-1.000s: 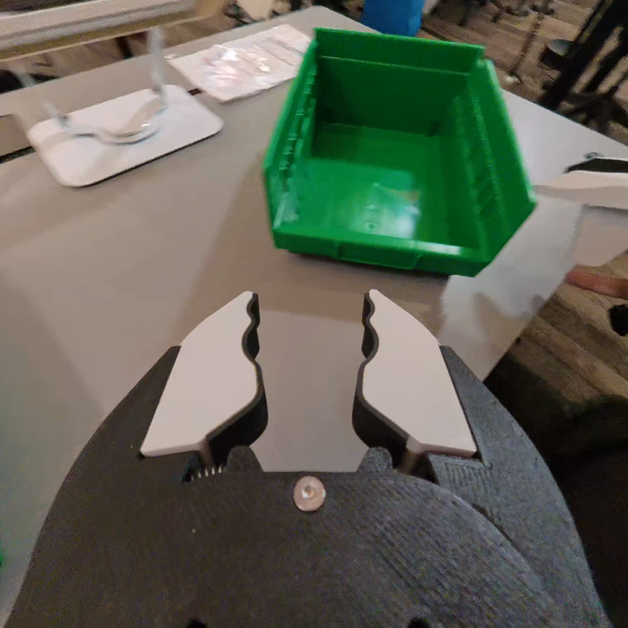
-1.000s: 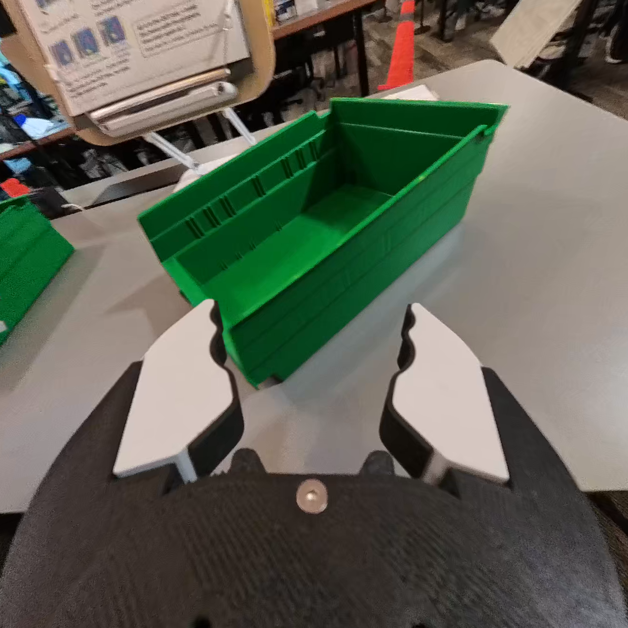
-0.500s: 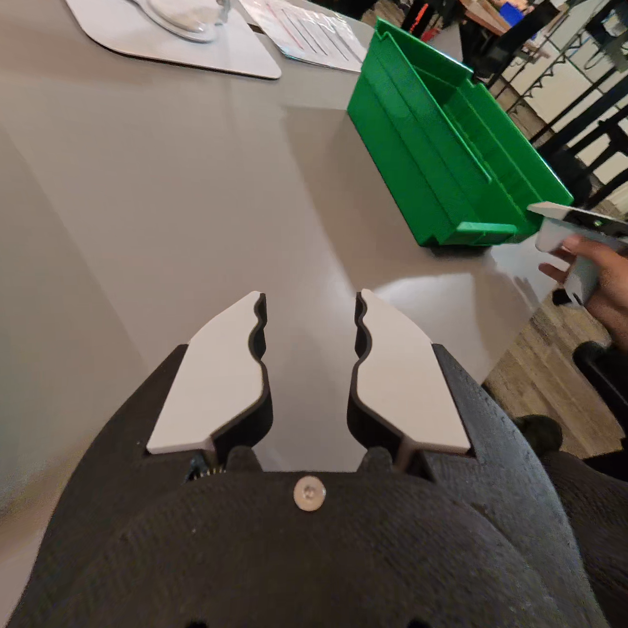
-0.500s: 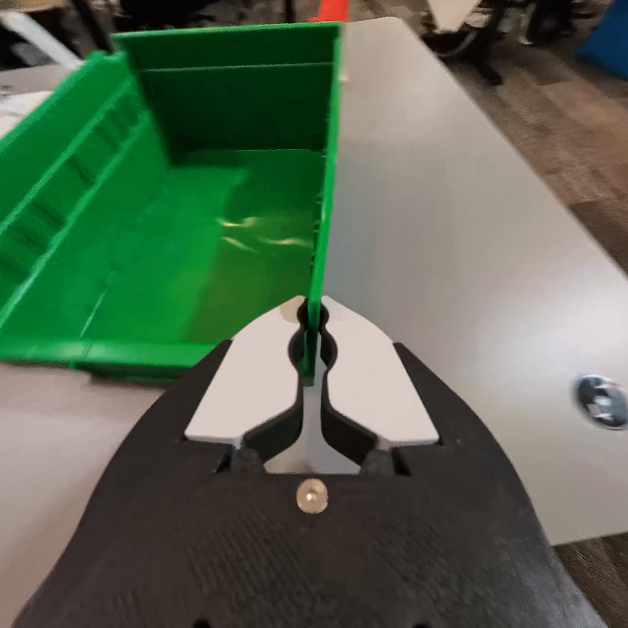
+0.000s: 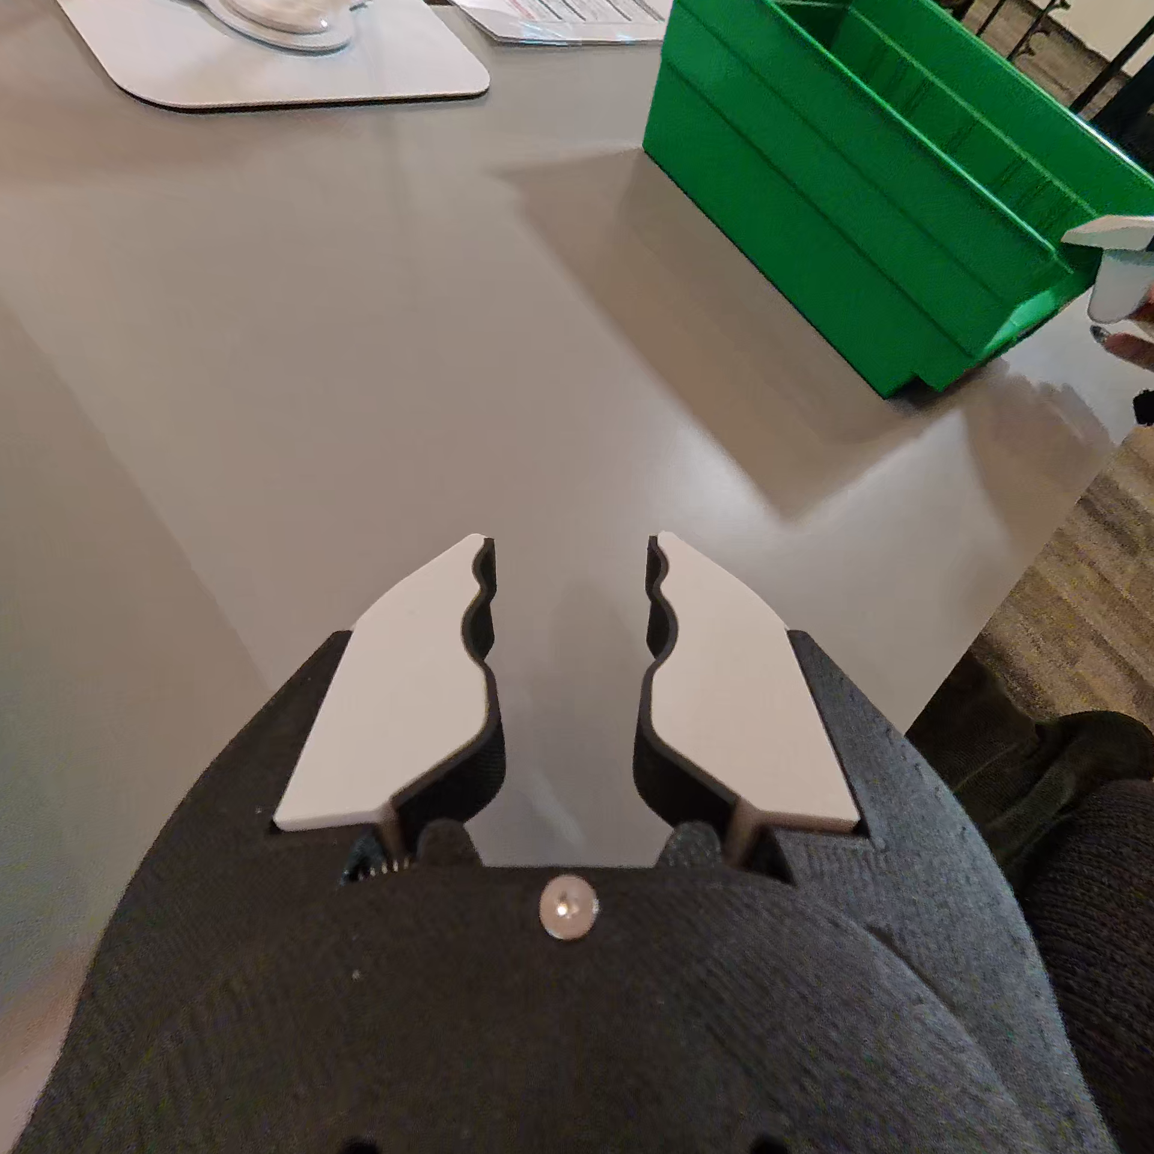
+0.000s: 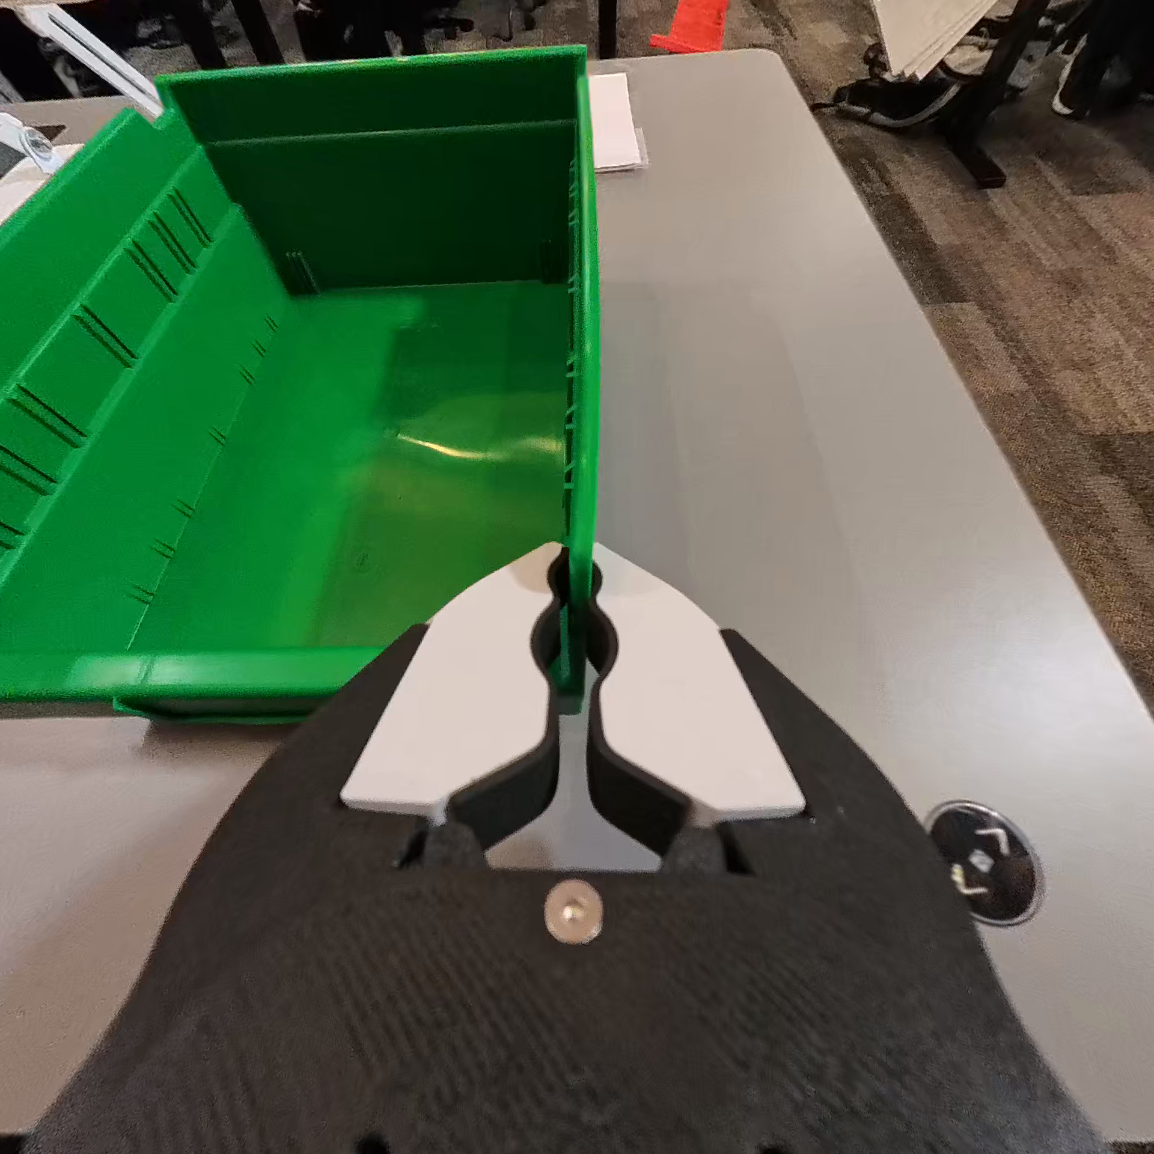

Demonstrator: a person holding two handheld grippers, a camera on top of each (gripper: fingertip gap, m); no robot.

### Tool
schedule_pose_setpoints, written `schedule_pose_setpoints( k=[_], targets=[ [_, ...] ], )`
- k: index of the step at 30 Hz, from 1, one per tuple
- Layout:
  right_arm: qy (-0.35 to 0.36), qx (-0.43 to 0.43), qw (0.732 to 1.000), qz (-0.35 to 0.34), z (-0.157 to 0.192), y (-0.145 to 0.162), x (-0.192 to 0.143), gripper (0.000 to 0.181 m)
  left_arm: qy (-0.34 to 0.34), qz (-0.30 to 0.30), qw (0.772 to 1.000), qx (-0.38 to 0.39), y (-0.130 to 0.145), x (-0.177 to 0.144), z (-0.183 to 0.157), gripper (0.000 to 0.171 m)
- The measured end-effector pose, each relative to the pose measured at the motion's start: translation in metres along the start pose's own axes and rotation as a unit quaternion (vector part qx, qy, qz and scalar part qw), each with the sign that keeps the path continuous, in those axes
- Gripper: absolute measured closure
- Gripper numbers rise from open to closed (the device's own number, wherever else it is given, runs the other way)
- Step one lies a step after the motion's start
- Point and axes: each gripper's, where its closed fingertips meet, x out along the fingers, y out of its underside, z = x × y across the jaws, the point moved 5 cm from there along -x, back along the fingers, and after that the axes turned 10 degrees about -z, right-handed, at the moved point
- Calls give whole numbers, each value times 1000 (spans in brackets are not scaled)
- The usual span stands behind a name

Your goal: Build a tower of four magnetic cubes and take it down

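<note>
The right gripper (image 6: 573, 565) is clamped on the right side wall of a green bin (image 6: 325, 437), its two pale fingers (image 6: 474, 680) pinching the thin upright rim close to the bin's low front end, with the wall standing edge-on between them. The bin sits on a grey table (image 6: 780, 437), and its long axis runs straight away from this gripper: the tall back wall is at the far end and the low open front lip lies nearest, just left of the fingers. Its inside is bare green plastic with a shiny floor and ribbed slots along the left wall. Beyond the far right corner of the bin lies a white sheet of paper (image 6: 615, 122), and on the table near the gripper's right side is a round black and silver disc (image 6: 983, 871) (what it is cannot be told). In the left wrist view the left gripper (image 5: 569, 546) hangs over bare table (image 5: 312, 343) with its fingers spread apart and nothing between them, well apart from the bin (image 5: 874, 187), which appears at upper right, slanting from upper left to lower right. The right gripper (image 5: 1105, 240) shows at that bin's near right end, at the picture's edge. At the top left lies a white rounded pad (image 5: 406, 69) with a clear plastic piece (image 5: 281, 19) on it, and next to it a clear-wrapped printed sheet (image 5: 574, 15).
</note>
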Motion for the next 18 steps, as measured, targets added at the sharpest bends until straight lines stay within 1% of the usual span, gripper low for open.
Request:
schedule_pose_setpoints(
  k=[3,6,9,12,15,18],
  targets=[
    [-11,-4,1000,-5,-12,1,-4,179,4,0,1000,-9,0,0,1,125],
    [-7,-11,1000,-5,-12,0,-4,179,11,4,1000,-15,1,1,0,127],
    [-7,-23,1000,-3,-12,0,-2,178,35,-2,999,-19,-2,0,-4,147],
    [-15,-1,1000,-9,-14,0,-2,179,42,-11,999,-25,-4,-1,-5,147],
    [-6,-13,1000,-5,-13,-1,-2,178,39,-5,999,-25,-2,0,-3,145],
    [-4,-5,1000,-1,-13,0,-2,178,37,-4,999,-24,-2,0,-3,144]
  ],
)
